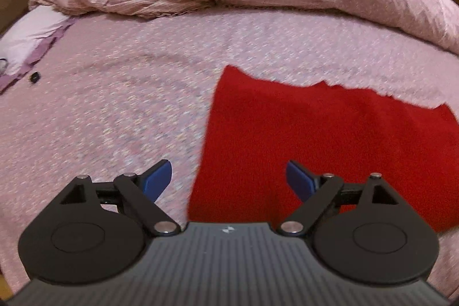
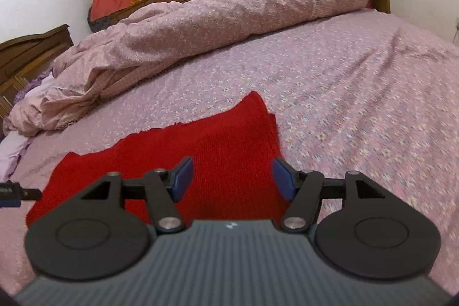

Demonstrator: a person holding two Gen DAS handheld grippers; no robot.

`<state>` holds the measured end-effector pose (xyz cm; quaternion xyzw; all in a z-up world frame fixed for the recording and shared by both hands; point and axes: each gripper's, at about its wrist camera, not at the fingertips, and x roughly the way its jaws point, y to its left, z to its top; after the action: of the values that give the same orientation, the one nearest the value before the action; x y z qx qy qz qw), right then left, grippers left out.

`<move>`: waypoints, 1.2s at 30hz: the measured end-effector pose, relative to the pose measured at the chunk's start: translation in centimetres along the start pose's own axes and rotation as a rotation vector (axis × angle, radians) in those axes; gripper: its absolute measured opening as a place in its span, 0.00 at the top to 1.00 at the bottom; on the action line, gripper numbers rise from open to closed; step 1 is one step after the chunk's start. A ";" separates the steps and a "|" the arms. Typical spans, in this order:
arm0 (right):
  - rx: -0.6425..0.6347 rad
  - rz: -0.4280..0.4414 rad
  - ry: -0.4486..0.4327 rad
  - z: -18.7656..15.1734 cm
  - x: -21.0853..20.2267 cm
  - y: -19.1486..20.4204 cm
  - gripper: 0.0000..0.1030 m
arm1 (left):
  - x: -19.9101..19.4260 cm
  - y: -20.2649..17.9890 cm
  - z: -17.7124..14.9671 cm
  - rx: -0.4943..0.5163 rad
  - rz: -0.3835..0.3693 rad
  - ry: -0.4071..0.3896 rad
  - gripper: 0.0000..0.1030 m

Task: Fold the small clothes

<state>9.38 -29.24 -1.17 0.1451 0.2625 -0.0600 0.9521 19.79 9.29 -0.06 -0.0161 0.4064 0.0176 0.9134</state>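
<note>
Red knit garment (image 1: 330, 139) lies flat on the bed (image 1: 114, 105), ahead of both tools: its left edge runs just under the left hand-held gripper (image 1: 229, 181), its right edge under the right hand-held gripper (image 2: 232, 179). Both stand open and hold nothing. The long axis appears to run side to side between them; neither looks clearly nearer, and the far edge is ragged

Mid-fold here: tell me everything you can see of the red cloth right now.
The red cloth is a bright red knit, ribbed in the right wrist view, lying flat on the flowered pink bedsheet. Its far edge is uneven and wavy, with one corner pointing toward the heaped quilt. Nothing grips it: the left gripper and right gripper are open above its near part, pads clear.
</note>
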 end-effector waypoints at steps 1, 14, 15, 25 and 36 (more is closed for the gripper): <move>0.003 -0.002 0.003 -0.2 -0.4 -0.1 0.38 | -0.2 0.2 -0.4 0.000 0.012 0.002 0.13; 0.170 -0.068 0.032 -3.9 -2.9 -2.3 0.31 | -0.3 0.7 -3.1 0.030 0.014 0.056 0.12; 0.182 -0.069 0.034 -4.2 -2.9 -2.4 0.29 | -0.2 0.6 -3.3 0.040 0.016 0.057 0.12; 0.326 -0.021 0.083 -6.5 -1.1 -2.8 0.28 | 0.2 1.4 -3.7 -0.009 0.017 0.063 0.12; 0.415 0.016 0.047 -6.9 1.5 -2.7 0.25 | 2.2 1.5 -3.3 -0.049 0.018 0.072 0.12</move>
<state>6.76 -29.75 -8.29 0.3415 0.2653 -0.1017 0.8959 18.68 10.68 -3.92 -0.0352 0.4388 0.0353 0.8972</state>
